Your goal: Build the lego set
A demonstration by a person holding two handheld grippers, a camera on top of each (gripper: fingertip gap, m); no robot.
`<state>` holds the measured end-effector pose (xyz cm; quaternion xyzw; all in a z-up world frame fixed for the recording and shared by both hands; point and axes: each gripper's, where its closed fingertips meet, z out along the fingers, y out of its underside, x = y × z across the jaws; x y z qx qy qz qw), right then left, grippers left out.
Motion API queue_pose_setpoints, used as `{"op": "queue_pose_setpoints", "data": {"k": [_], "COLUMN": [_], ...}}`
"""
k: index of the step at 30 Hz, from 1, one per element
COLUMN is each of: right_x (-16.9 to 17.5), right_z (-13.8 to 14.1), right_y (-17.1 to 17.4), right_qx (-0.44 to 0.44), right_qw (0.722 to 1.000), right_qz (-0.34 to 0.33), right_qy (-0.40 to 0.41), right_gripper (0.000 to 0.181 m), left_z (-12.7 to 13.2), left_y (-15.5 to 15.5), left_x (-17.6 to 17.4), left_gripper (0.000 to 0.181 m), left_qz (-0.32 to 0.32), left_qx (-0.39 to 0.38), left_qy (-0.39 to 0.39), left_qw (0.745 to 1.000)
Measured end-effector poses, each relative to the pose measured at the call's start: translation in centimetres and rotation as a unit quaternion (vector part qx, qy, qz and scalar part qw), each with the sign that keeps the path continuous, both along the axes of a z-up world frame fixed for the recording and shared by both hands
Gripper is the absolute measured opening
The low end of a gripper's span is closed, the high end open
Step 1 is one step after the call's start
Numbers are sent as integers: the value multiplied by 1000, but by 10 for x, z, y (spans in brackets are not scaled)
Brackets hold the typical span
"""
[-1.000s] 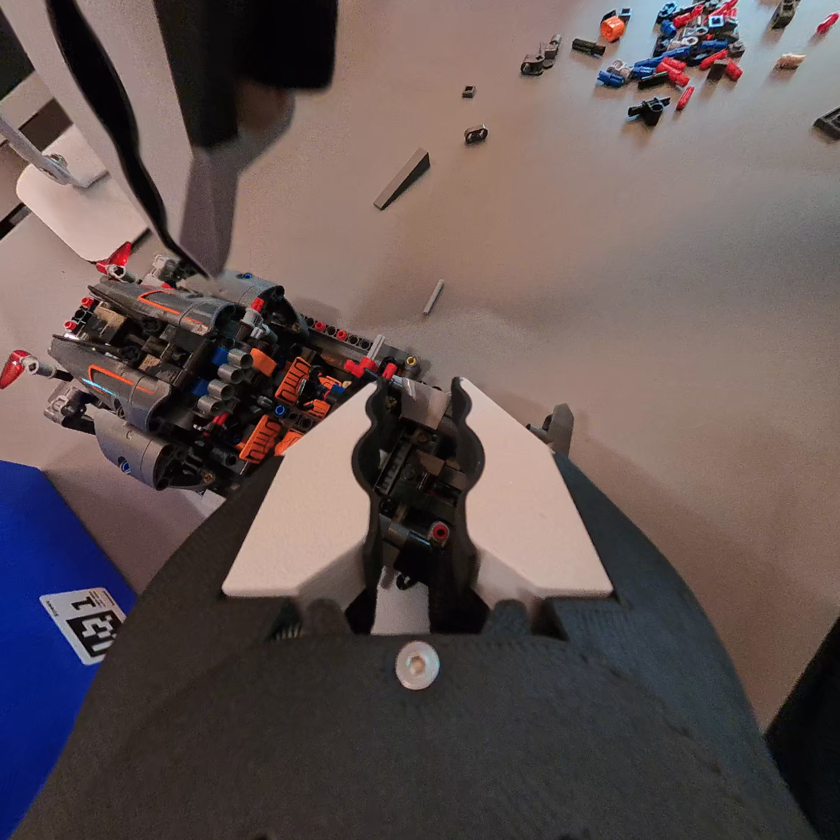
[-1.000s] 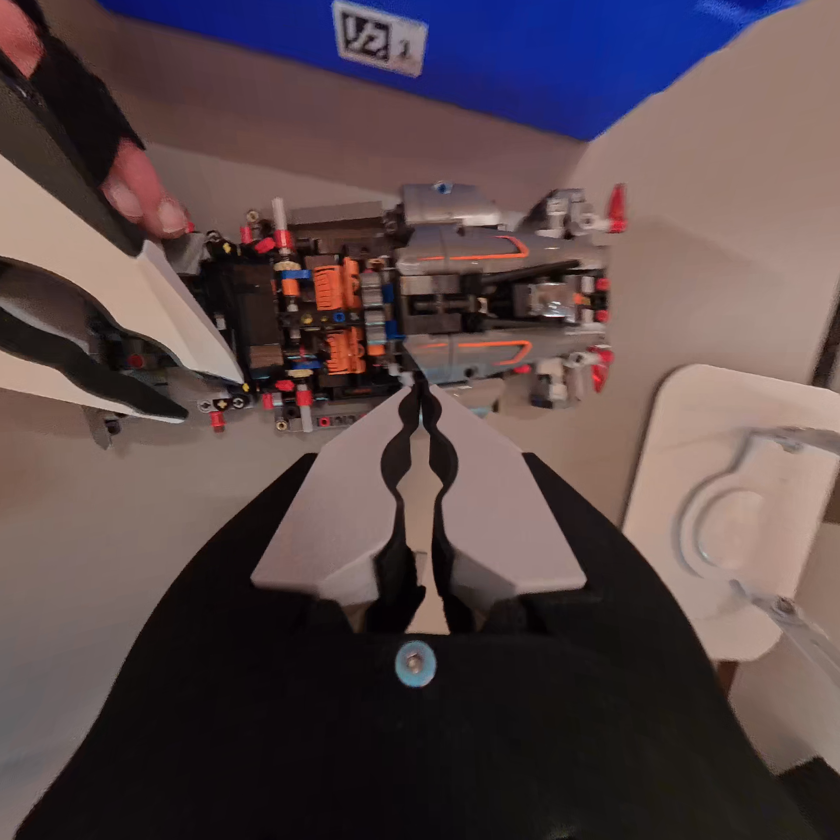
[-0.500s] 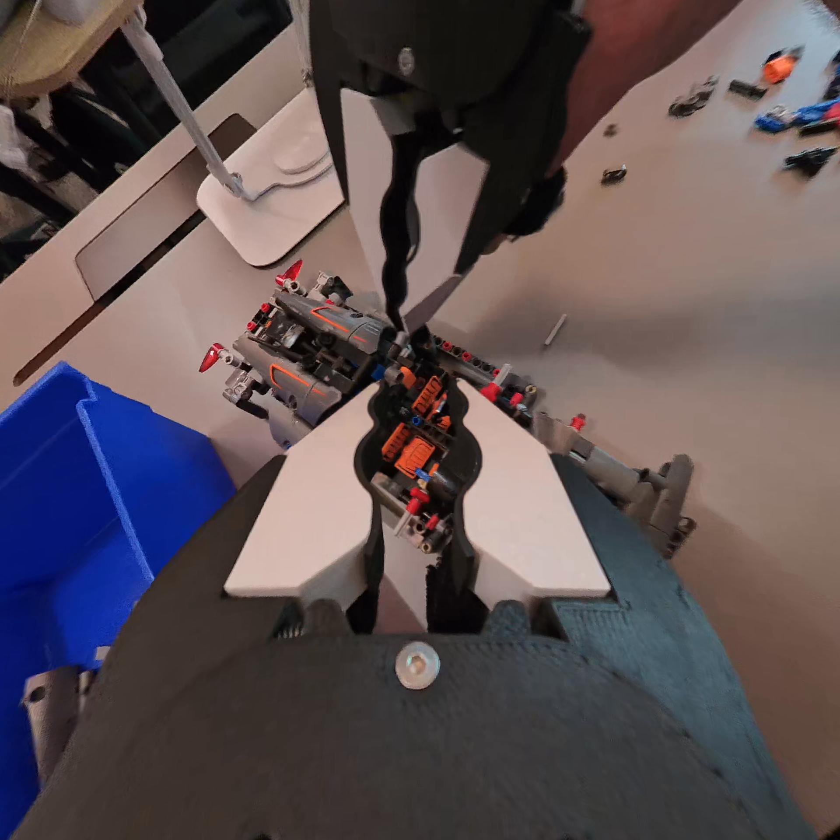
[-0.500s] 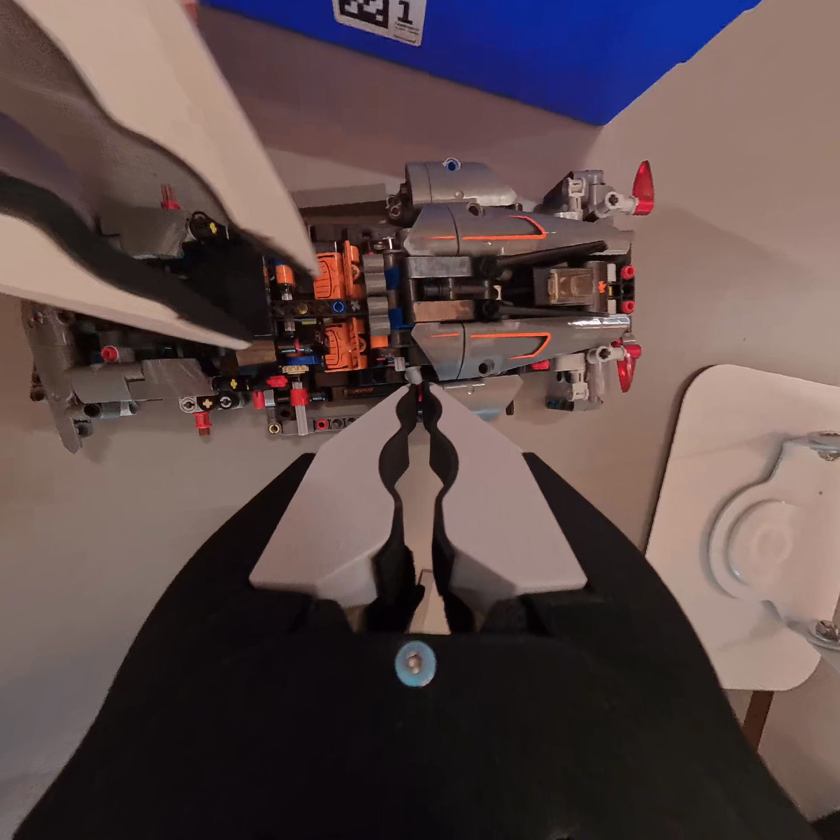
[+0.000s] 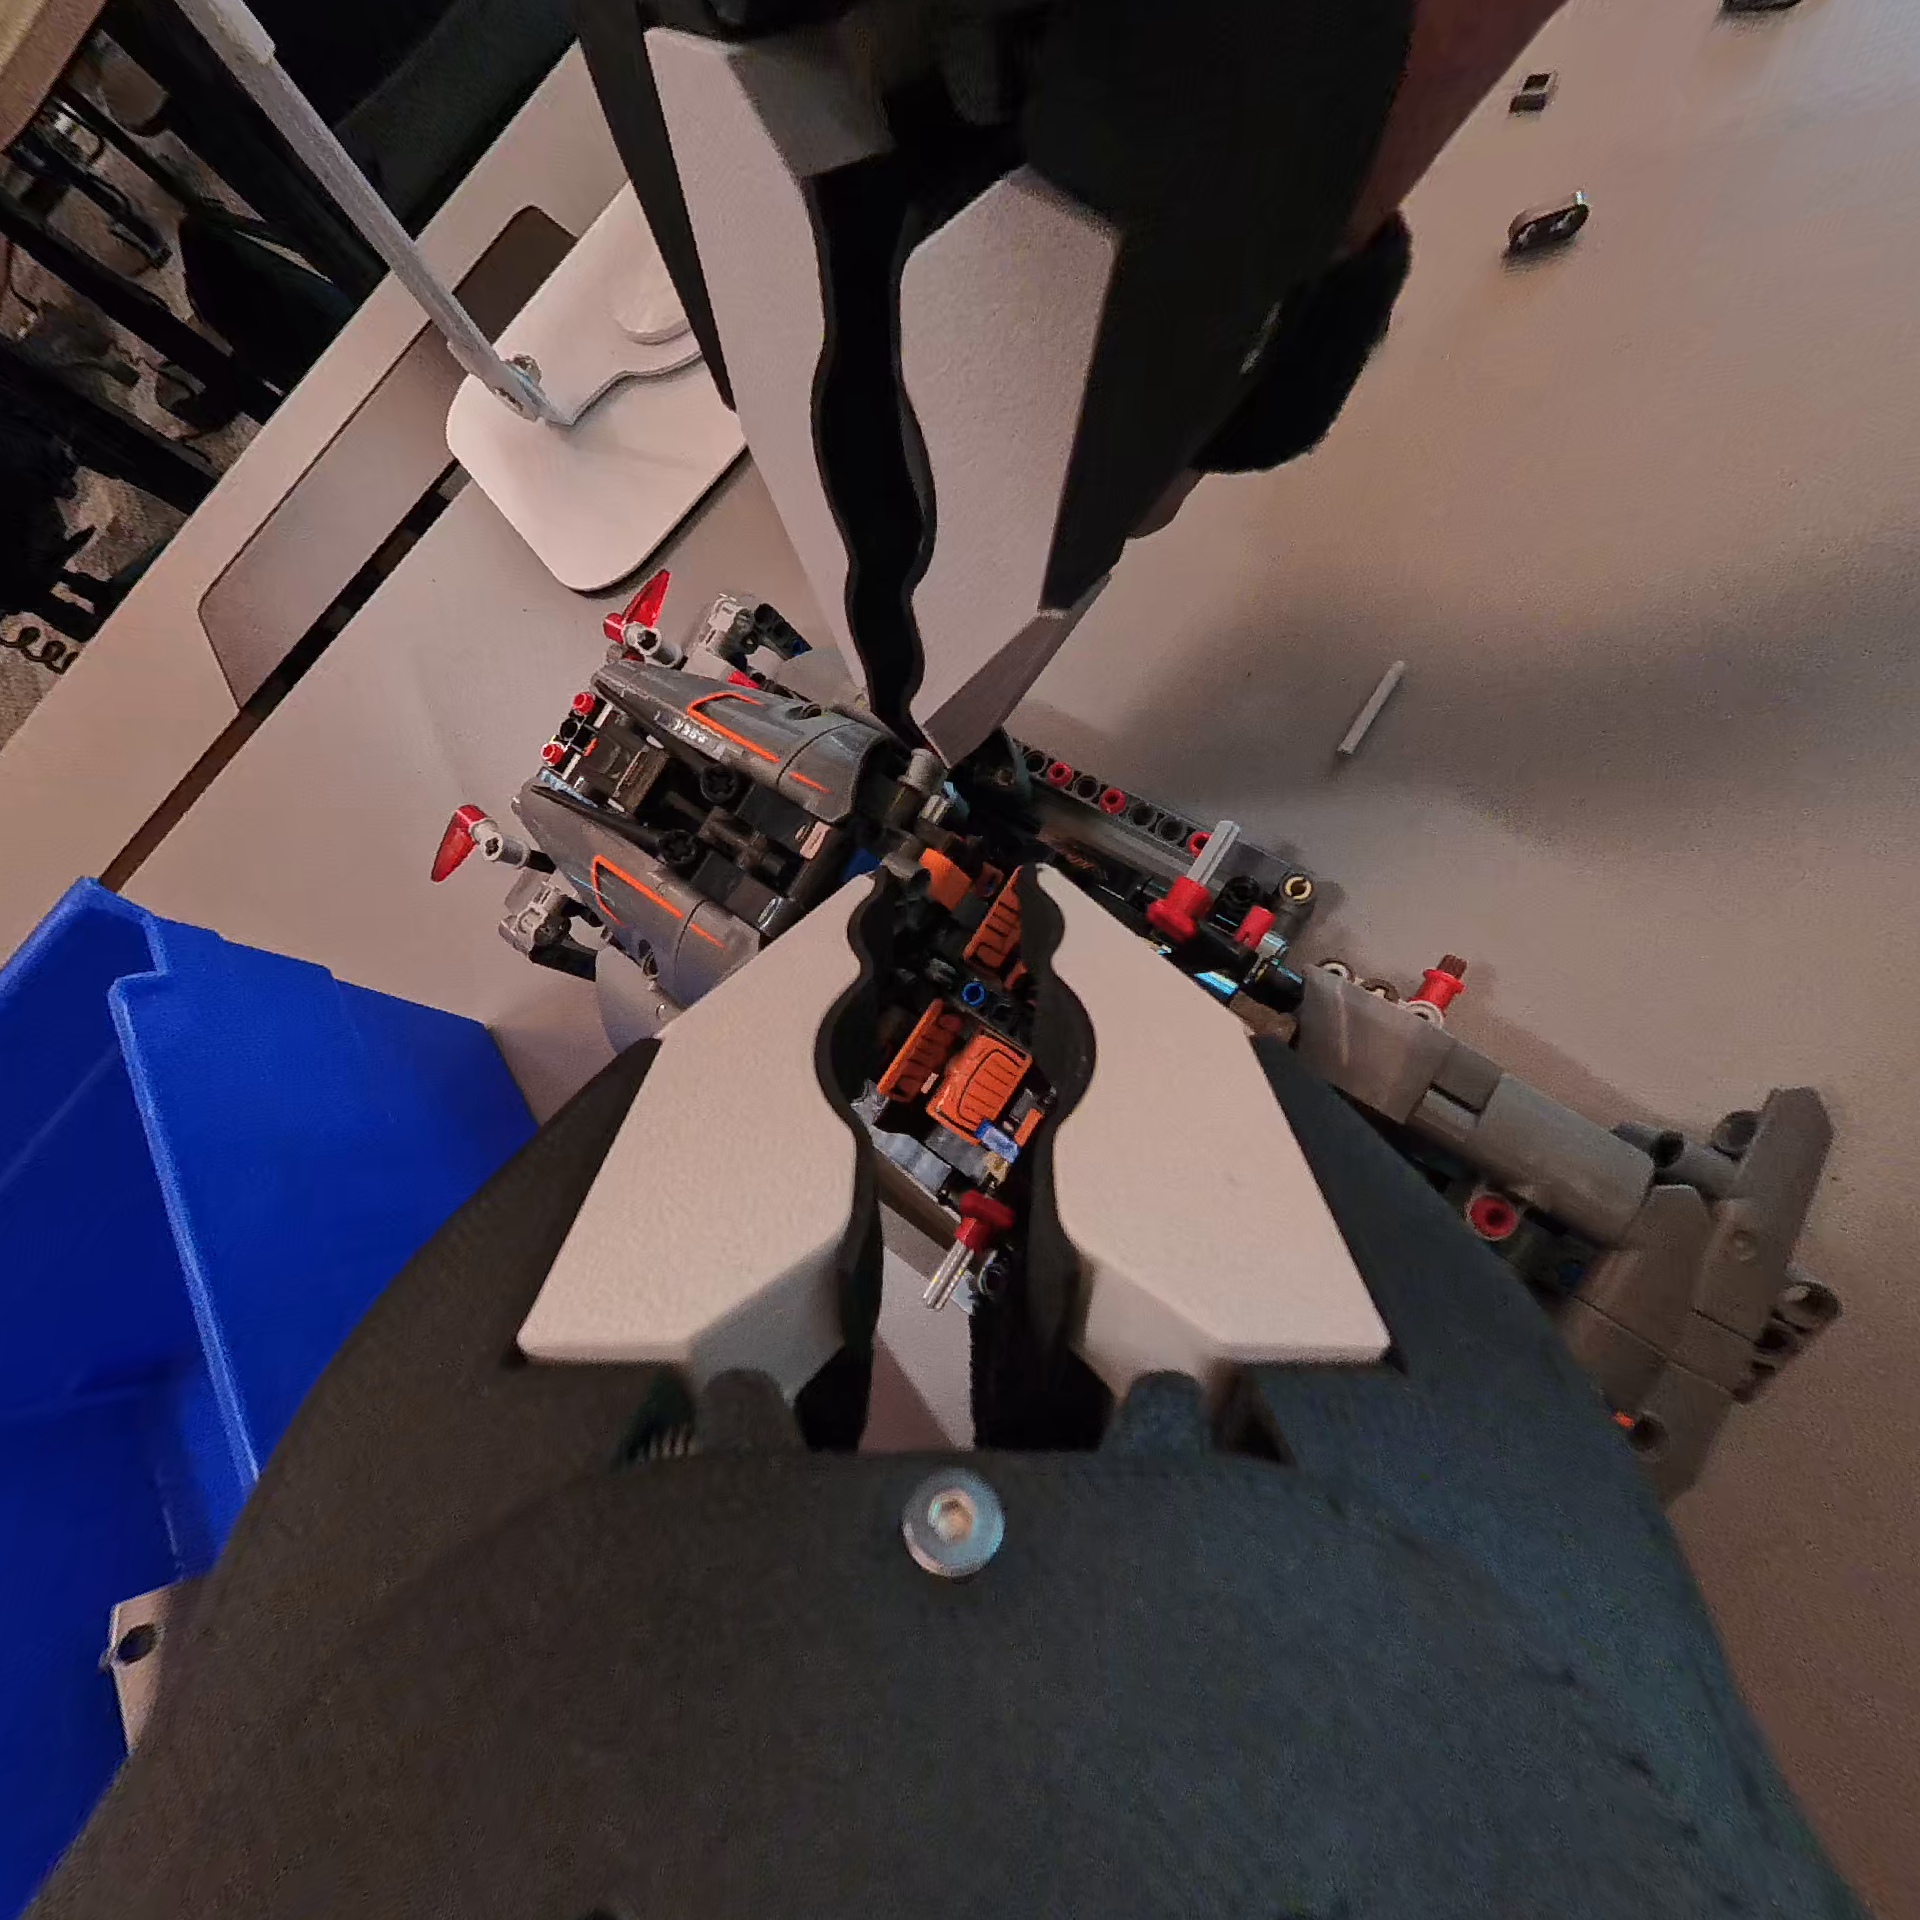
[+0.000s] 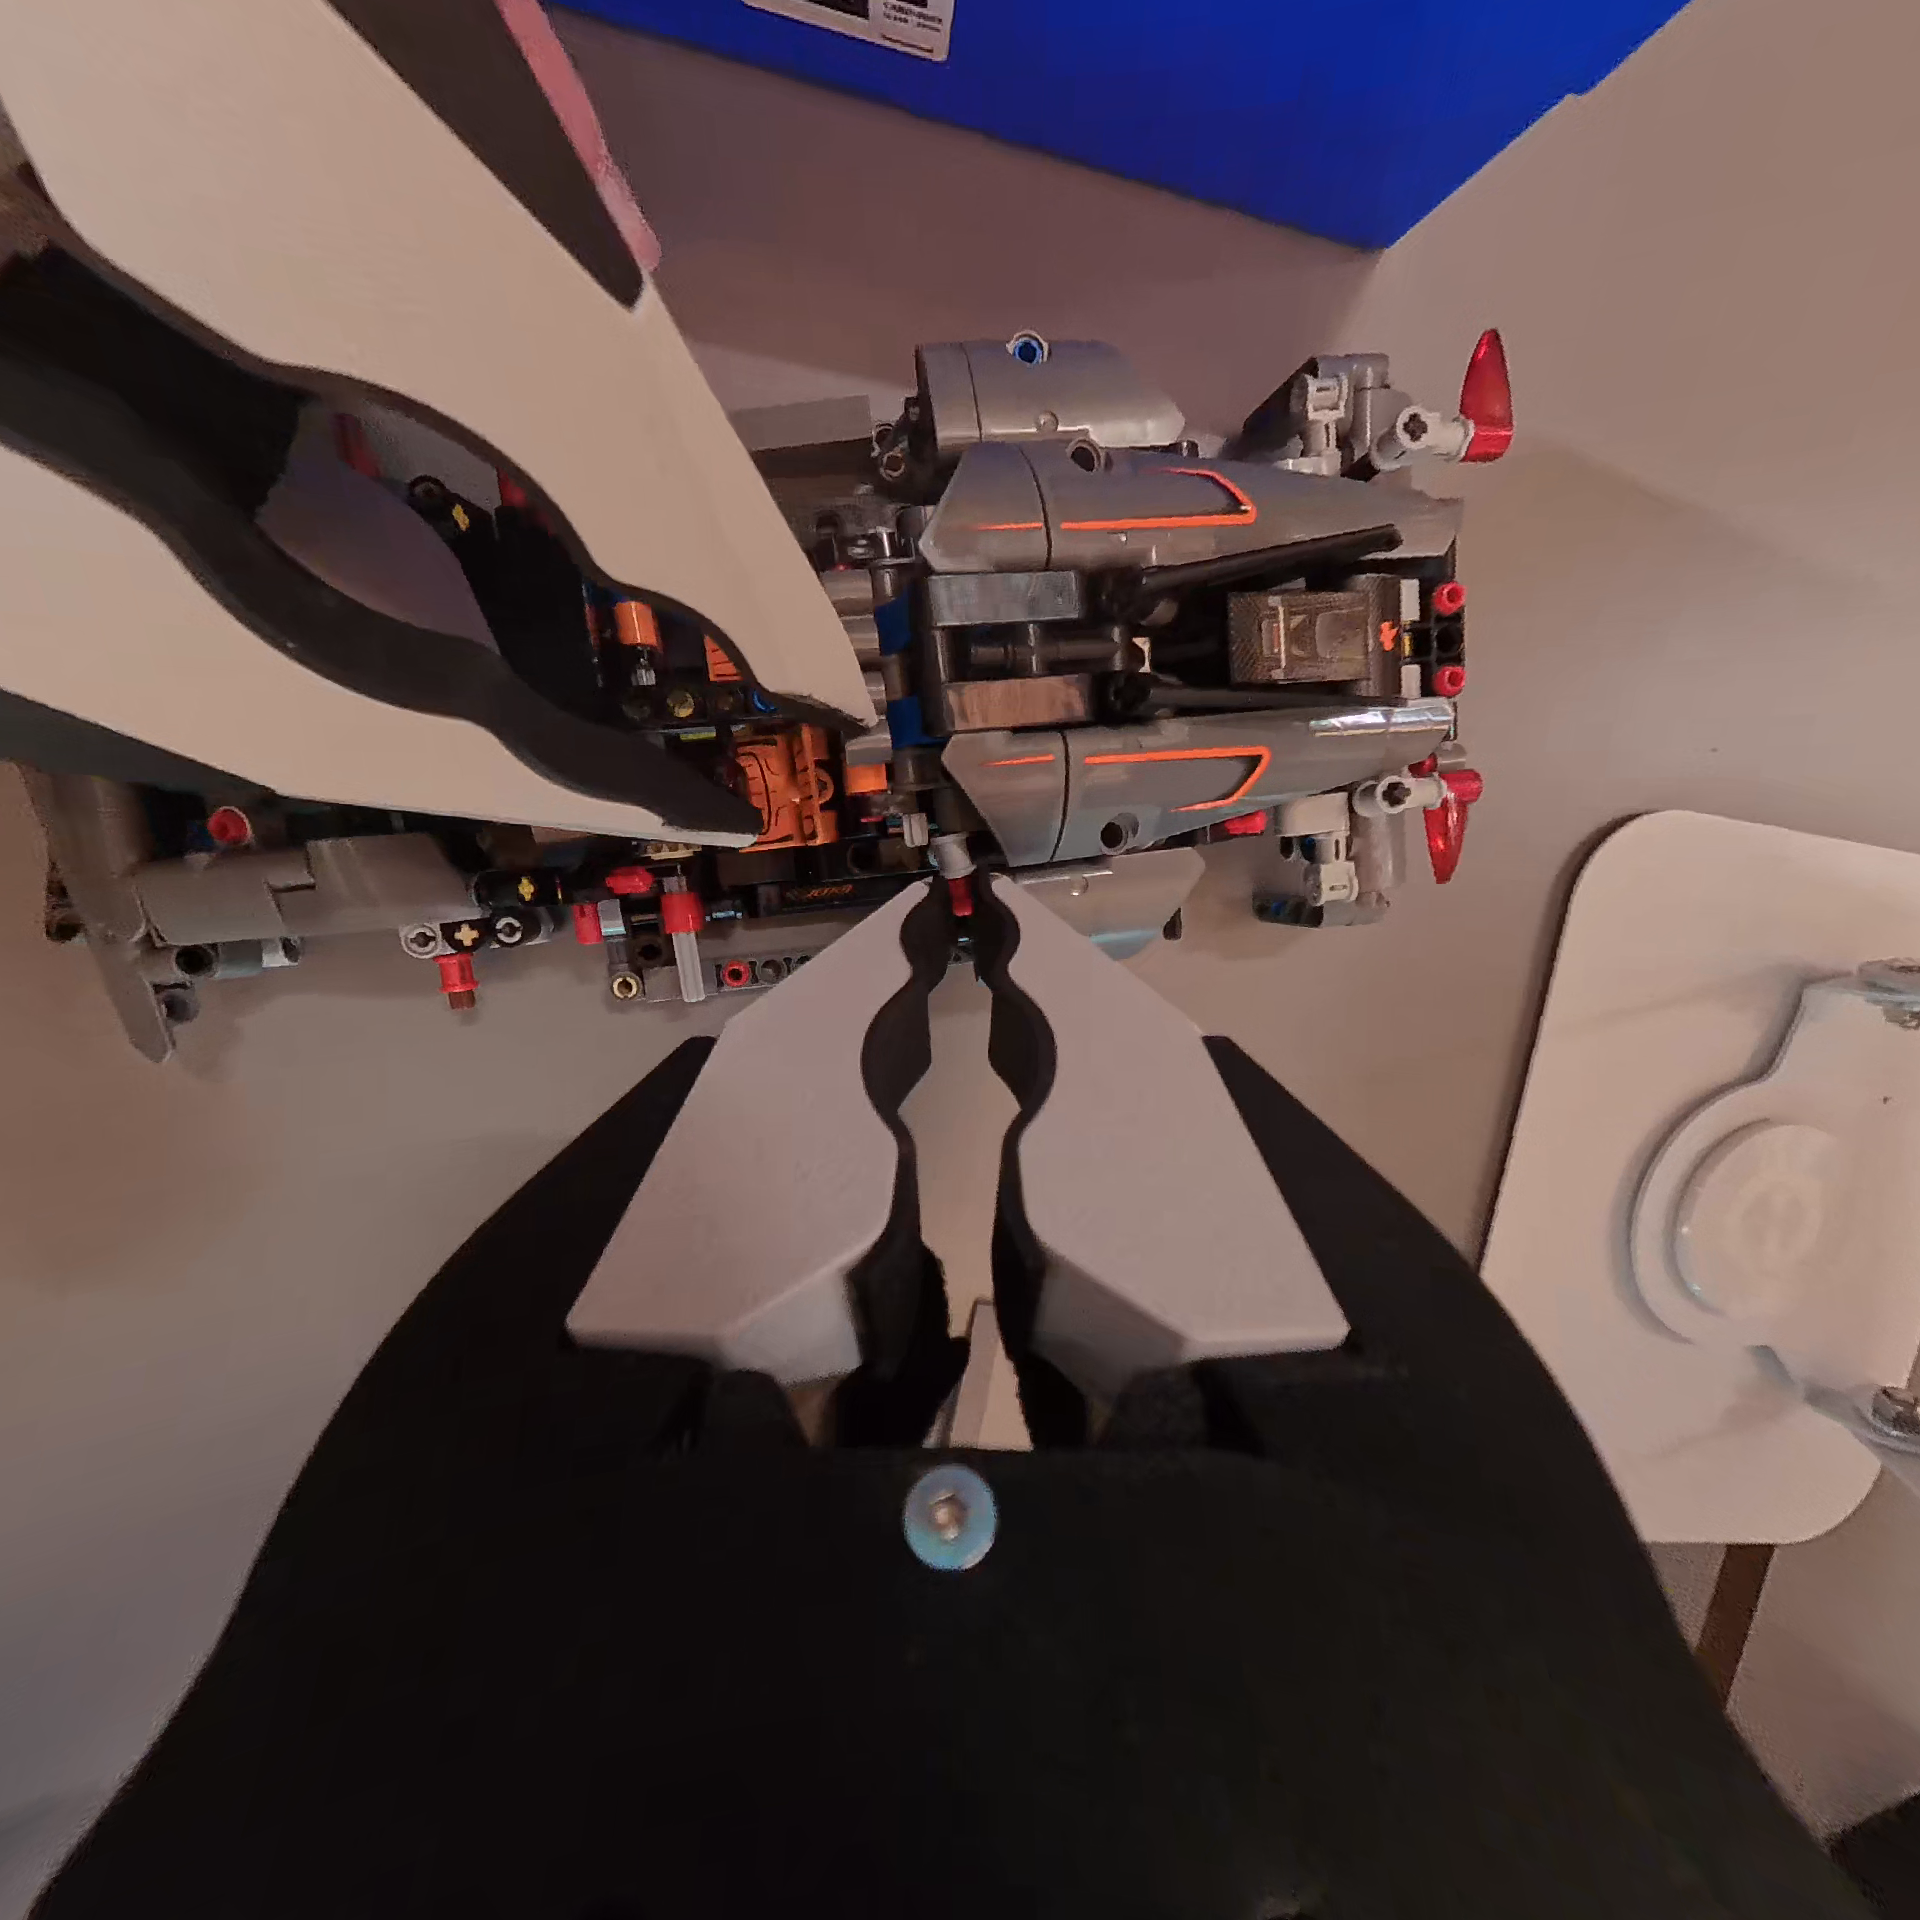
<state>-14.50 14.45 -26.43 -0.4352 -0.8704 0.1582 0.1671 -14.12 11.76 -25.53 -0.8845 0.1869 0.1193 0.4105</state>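
Lego model (image 5: pixel 727 821) on table, left tool (image 5: pixel 951 883) now parted over its orange middle, right tool (image 6: pixel 961 899) still pinching a small red-and-grey pin.

A blue plastic bin (image 5: pixel 208 1195) stood at the near left edge of the light table (image 5: pixel 1558 582). In the right wrist view the same bin (image 6: pixel 1143 94) lay along the top and carried a white label (image 6: pixel 862 21) with a printed code. A white flat base plate (image 5: pixel 592 457) rested near the far left edge of the table, with a metal bracket and a slanted white bar (image 5: pixel 353 197) fixed on it. In the right wrist view this plate (image 6: pixel 1704 1174) filled the right side. Beside it, a rectangular cut-out (image 5: pixel 312 540) opened in the table. Beyond the table edge, dark furniture was visible, too blurred to identify.
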Motion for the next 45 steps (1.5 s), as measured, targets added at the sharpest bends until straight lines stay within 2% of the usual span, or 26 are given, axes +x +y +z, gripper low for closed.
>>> {"op": "queue_pose_setpoints", "data": {"k": [1,7,9,12,15,18,23,26,31,34,38,45], "right_x": [0,-2,-3,-3,7,20,66,109,176,193,188,138], "right_z": [0,0,1,16,32,41,44,42,39,32,23,1], "right_y": [0,0,-3,7,16,20,22,28,26,16,-2,-57], "right_qx": [4,-16,-52,-72,-87,-95,-85,-77,-114,-122,-131,-181], "right_qw": [1000,999,996,993,990,986,976,961,939,937,942,953], "right_qz": [-3,-46,-66,-86,-98,-117,-185,-246,-303,-304,-287,-221], "right_qy": [-3,-19,-19,24,46,67,80,96,119,120,115,96], "right_gripper": [2,2,2,0,0,5,11,20,18,17,16,27], "left_z": [0,0,0,2,14,20,15,17,-2,-18,-25,-27], "left_y": [0,-1,-2,-5,-9,-14,-35,-54,-86,-97,-98,-92], "left_x": [0,-2,-1,-1,-7,-16,-23,-10,1,10,23,33], "left_gripper": [22,23,24,23,24,32,59,67,81,73,52,53], "left_qz": [1,2,-1,3,23,49,66,42,44,47,55,54], "left_qx": [1,3,2,7,35,48,38,33,-25,-57,-45,-41], "left_qy": [-2,-7,-8,-14,-23,-36,-70,-113,-199,-220,-266,-292], "left_qw": [1000,1000,1000,1000,999,997,995,992,979,973,961,954]}}
